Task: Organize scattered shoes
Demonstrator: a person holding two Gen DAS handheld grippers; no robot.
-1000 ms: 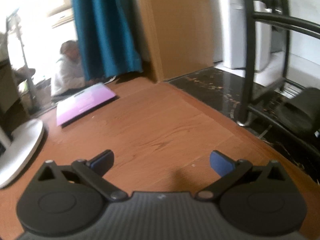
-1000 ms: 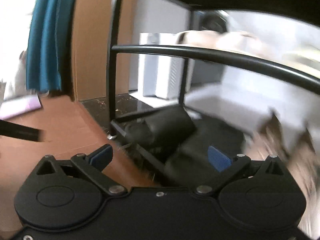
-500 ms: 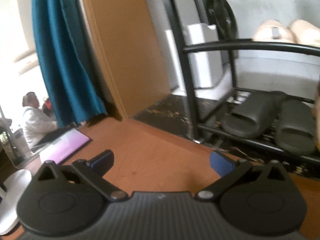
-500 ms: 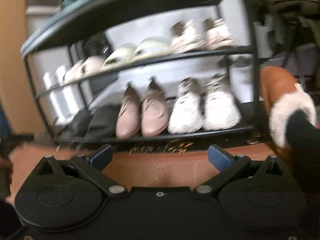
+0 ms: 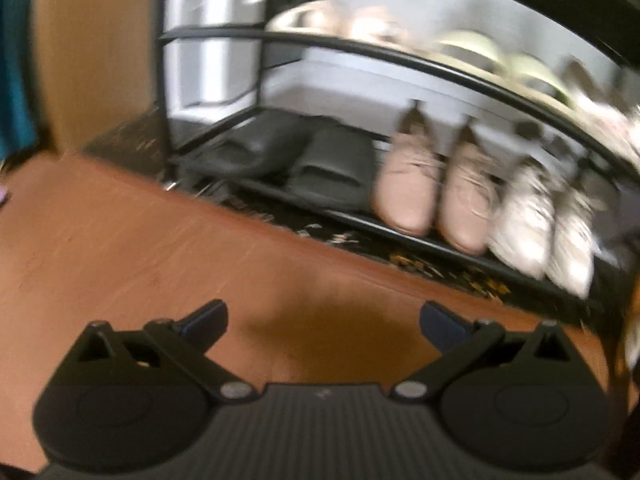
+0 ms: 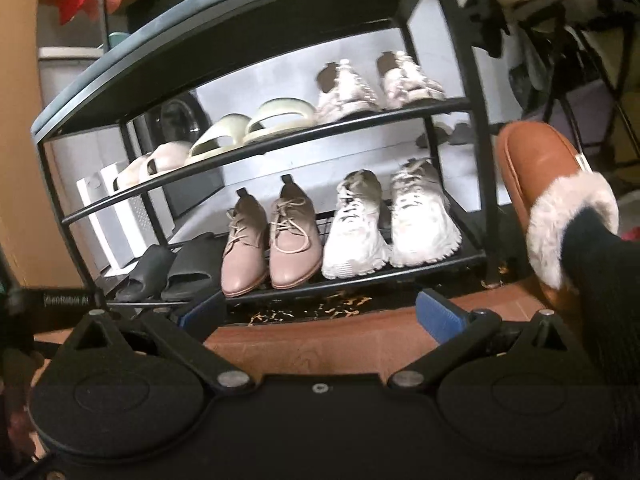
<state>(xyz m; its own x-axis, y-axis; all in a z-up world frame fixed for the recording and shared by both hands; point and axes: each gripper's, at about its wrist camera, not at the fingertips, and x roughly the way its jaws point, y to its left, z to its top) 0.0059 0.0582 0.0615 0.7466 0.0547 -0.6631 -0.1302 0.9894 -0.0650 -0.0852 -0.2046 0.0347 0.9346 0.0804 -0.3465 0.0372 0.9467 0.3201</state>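
A black metal shoe rack stands ahead, also in the left wrist view. Its lower shelf holds black slides, pink lace-up shoes and white sneakers; the same pairs show blurred in the left wrist view: slides, pink shoes, sneakers. The upper shelf holds pale sandals and light sneakers. My left gripper is open and empty above the wooden floor. My right gripper is open and empty in front of the rack.
A foot in a brown fur-lined slipper with a black sock stands right of the rack. A wooden panel and a white appliance are at the rack's left. Dark patterned tile lies under the rack, wooden floor in front.
Both grippers have swung right, from the floor and the rack's left end to face the rack's shelves. Both stay open and empty.
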